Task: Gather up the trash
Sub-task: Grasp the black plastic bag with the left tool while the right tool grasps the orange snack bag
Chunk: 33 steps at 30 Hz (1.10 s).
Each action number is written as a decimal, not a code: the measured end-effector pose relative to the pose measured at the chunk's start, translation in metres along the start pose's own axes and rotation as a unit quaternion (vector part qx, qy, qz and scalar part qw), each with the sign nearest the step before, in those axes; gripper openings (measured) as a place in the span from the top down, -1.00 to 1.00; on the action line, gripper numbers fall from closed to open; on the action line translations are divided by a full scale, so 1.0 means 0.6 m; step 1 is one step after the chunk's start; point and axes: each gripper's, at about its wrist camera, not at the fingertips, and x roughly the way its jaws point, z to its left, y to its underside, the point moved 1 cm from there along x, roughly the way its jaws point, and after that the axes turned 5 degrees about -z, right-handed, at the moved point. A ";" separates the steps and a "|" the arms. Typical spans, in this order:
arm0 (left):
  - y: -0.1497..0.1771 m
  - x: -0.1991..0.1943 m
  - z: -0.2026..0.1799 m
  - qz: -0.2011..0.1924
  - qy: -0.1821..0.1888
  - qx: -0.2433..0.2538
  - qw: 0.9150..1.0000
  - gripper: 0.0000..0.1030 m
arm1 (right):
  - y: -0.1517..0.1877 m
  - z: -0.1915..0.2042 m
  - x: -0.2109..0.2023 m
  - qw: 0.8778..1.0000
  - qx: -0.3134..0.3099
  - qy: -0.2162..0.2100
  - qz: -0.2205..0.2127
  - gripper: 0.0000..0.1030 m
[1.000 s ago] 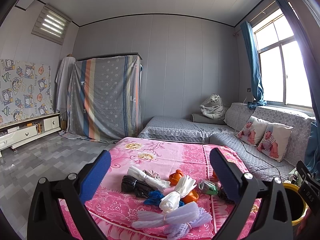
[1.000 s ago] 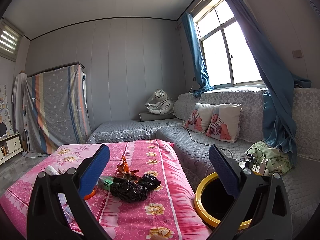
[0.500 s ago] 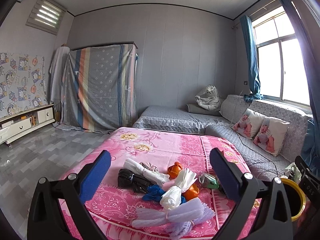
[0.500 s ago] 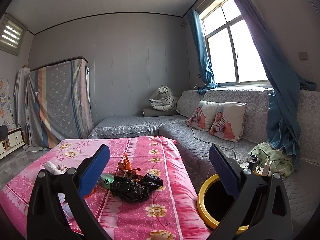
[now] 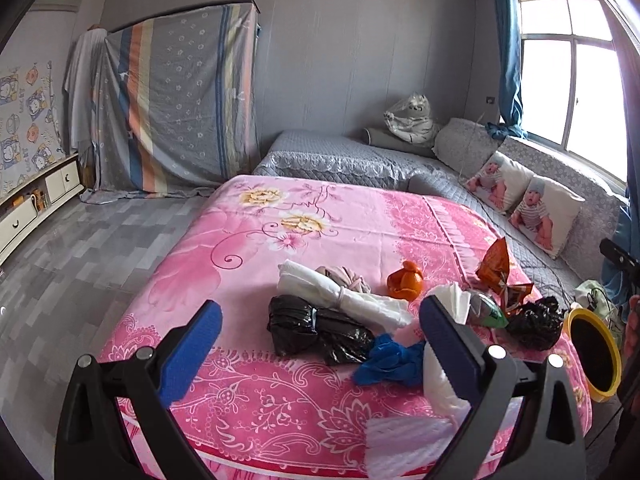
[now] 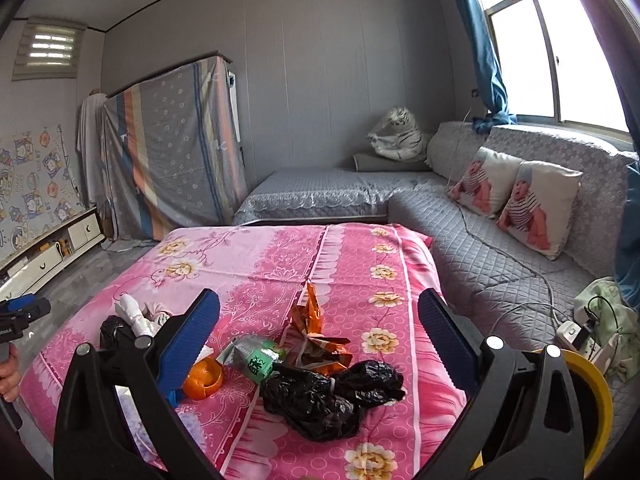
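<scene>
Left wrist view: we hold the left gripper [image 5: 320, 336] with its fingers spread wide and nothing between them, low over the near edge of the pink floral cloth [image 5: 256, 248]. Between the fingers, just ahead, lies the knotted black bag [image 5: 316, 330], its long axis running left to right; beyond it the white knotted bag [image 5: 340, 298] slants from far left to near right, with a blue glove [image 5: 390, 358] to the near right and an orange peel [image 5: 405, 282] farther off. In the right wrist view, our right gripper [image 6: 318, 334] is likewise spread and empty, and the crumpled black bag [image 6: 328, 394] sits just ahead, with the green packet [image 6: 256, 356] and orange wrapper [image 6: 310, 332] behind it. We judge each gripper nearest its own black bag. At far right the yellow-rimmed bin [image 6: 596, 400] stands beside the bed; its dark inside shows no contents.
</scene>
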 end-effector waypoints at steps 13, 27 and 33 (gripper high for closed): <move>0.045 0.151 0.045 0.099 0.098 0.012 0.990 -0.85 | 0.018 -0.025 0.251 0.981 0.031 -0.019 0.191 -0.84; 0.066 0.230 0.053 0.147 0.119 0.026 0.982 -0.85 | 0.065 0.007 0.361 0.966 -0.002 -0.019 0.257 -0.84; 0.072 0.266 0.069 0.170 0.133 -0.016 0.976 -0.62 | 0.078 0.006 0.379 0.962 0.006 -0.035 0.270 -0.84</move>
